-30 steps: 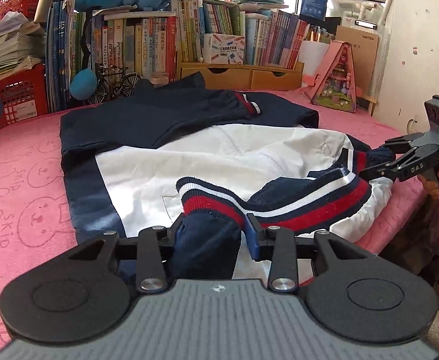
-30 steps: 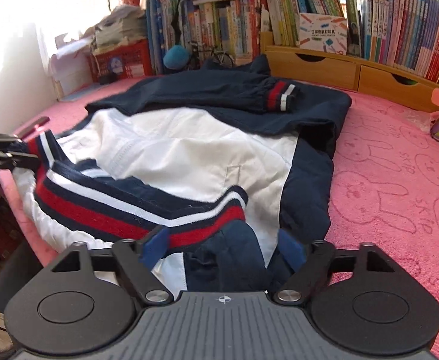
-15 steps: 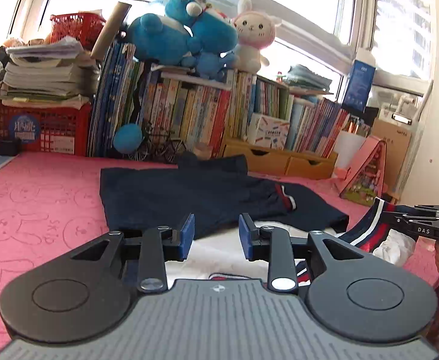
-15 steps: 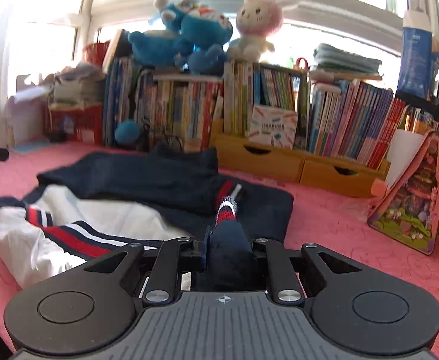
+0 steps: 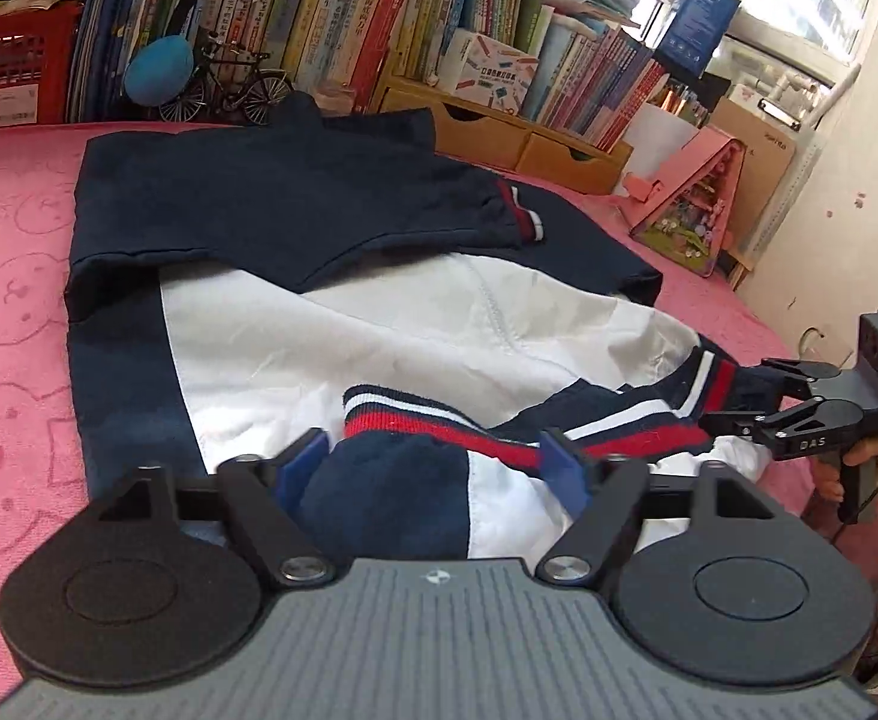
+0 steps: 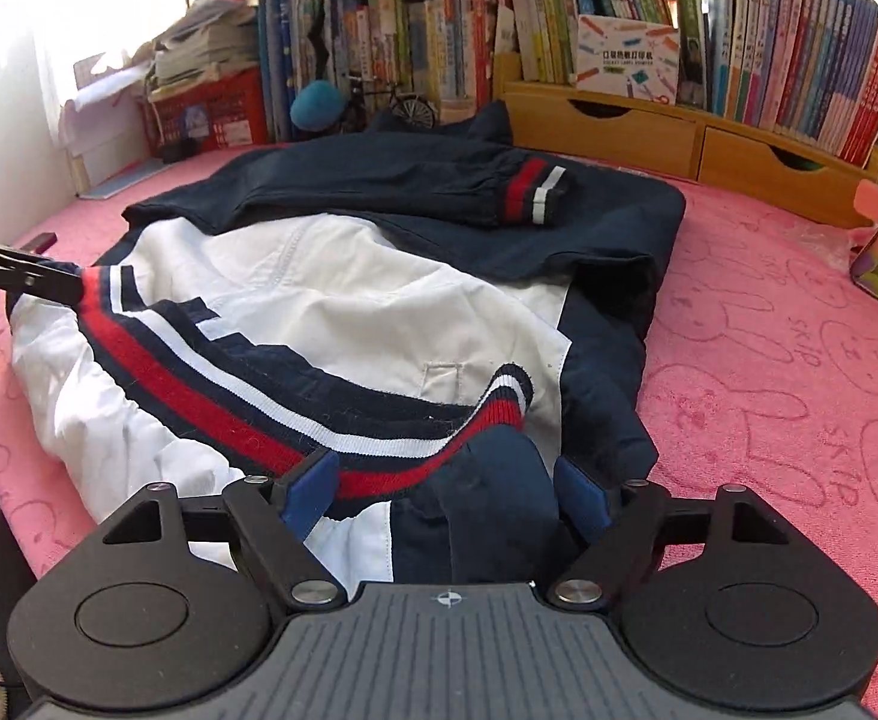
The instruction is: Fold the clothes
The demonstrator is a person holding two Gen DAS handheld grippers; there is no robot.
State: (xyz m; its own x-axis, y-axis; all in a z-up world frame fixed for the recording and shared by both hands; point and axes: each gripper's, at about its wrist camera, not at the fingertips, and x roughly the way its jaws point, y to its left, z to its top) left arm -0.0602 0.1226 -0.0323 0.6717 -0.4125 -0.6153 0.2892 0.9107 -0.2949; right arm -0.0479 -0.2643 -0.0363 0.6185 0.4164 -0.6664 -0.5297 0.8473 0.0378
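Note:
A navy and white jacket (image 5: 415,324) with a red-white striped hem lies on the pink cloth, sleeves folded across its top; it also shows in the right wrist view (image 6: 343,300). My left gripper (image 5: 433,465) is open, its blue pads either side of the hem's near corner. My right gripper (image 6: 448,489) is open around the other hem corner. In the left wrist view the right gripper (image 5: 739,396) shows at the right with its tips at the striped hem. In the right wrist view the left gripper (image 6: 49,282) shows at the left, tips at the hem.
A pink bunny-print cloth (image 5: 13,312) covers the surface. Behind stand a row of books (image 6: 709,42), wooden drawers (image 6: 697,132), a red basket (image 5: 7,78), a model bicycle (image 5: 229,84) and a pink house-shaped toy (image 5: 691,210). A wall (image 5: 847,192) is at the right.
Both grippers lifted the hem half a second ago, then came back down. Both now stand open around the hem corners, which lie a little further up the jacket.

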